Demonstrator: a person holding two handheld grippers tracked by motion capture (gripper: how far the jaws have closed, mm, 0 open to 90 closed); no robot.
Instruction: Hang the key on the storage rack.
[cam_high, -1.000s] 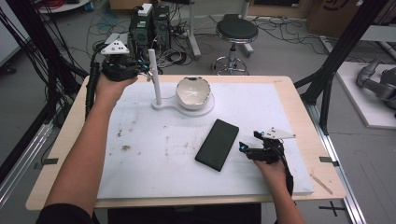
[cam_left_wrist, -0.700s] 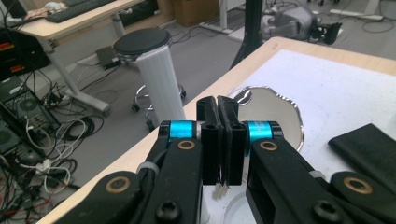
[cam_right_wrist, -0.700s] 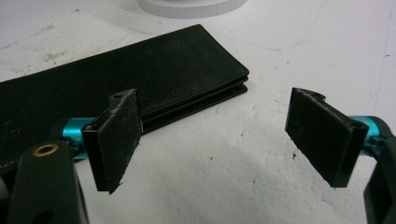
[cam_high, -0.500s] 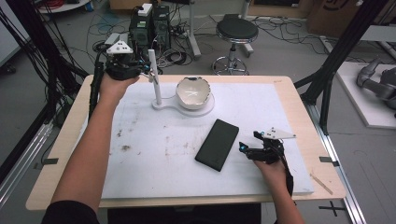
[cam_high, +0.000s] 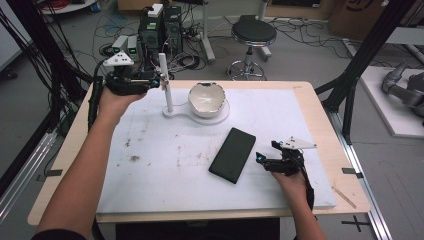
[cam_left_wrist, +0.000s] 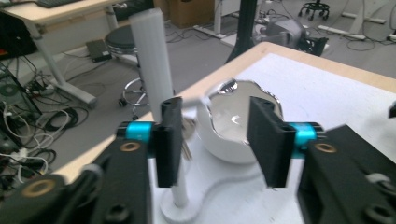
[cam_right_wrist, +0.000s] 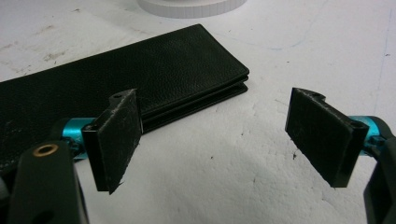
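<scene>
White stand (cam_high: 195, 111) at the far side, black wallet (cam_high: 233, 154) near the right.

Left gripper (cam_high: 159, 81) is held at the far left with its jaws apart beside the stand's upright post (cam_high: 165, 82), a white bowl (cam_high: 206, 98) just past it (the bowl sits on the stand's round base). Right gripper (cam_high: 259, 159), jaws wide and holding nothing, hovers just right of the wallet lying flat on the white mat (cam_high: 150, 170).

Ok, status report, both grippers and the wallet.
Left gripper open, by white post near bowl. Right gripper open, beside black wallet, not touching. Nothing between them.
</scene>
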